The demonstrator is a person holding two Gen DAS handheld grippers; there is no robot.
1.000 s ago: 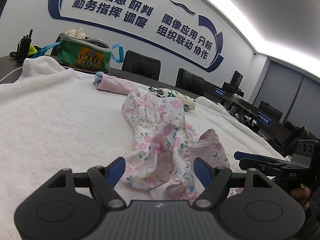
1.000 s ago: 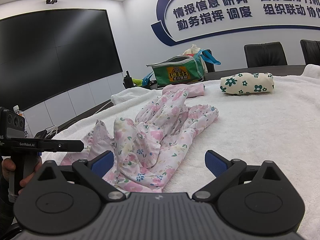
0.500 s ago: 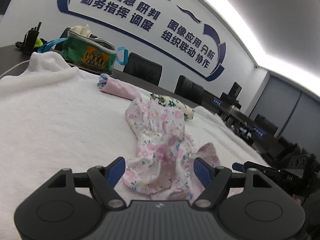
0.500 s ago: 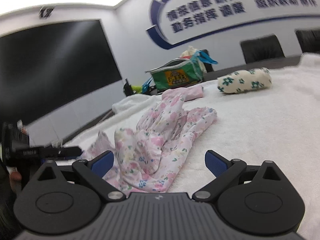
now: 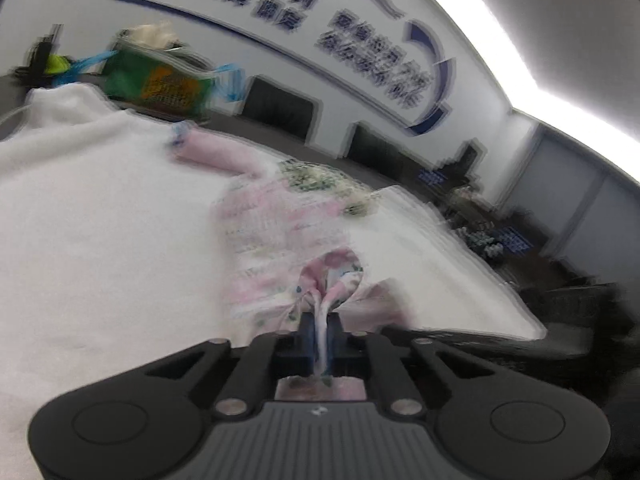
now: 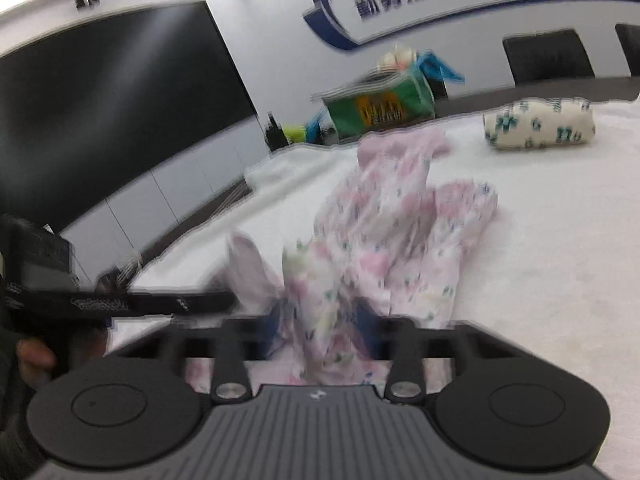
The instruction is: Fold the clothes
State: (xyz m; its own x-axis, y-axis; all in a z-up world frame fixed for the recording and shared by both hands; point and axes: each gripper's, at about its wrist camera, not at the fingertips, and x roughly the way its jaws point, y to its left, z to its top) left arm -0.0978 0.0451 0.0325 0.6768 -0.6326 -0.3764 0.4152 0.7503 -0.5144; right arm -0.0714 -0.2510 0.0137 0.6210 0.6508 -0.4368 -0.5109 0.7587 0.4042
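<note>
A pink floral garment [image 5: 276, 240] lies crumpled on the white fleece cover [image 5: 100, 220] of the table. My left gripper [image 5: 320, 340] is shut on a pinched fold of the garment's near edge. In the right wrist view the same floral garment [image 6: 384, 232] runs from my right gripper [image 6: 320, 320], whose blue pads are closed on a bunch of its cloth, away toward the back. The left gripper [image 6: 152, 304] shows at the left of that view, next to the garment's edge. Both views are blurred by motion.
A folded pink piece [image 5: 216, 152] and a rolled white cloth with green flowers [image 6: 540, 124] lie behind the garment. A green bag [image 6: 380, 108] stands at the table's far edge. Black chairs [image 5: 280, 108] line the far side.
Both grippers were open above the garment; now both have dropped forward and closed on its near edge. The views have become blurred with motion.
</note>
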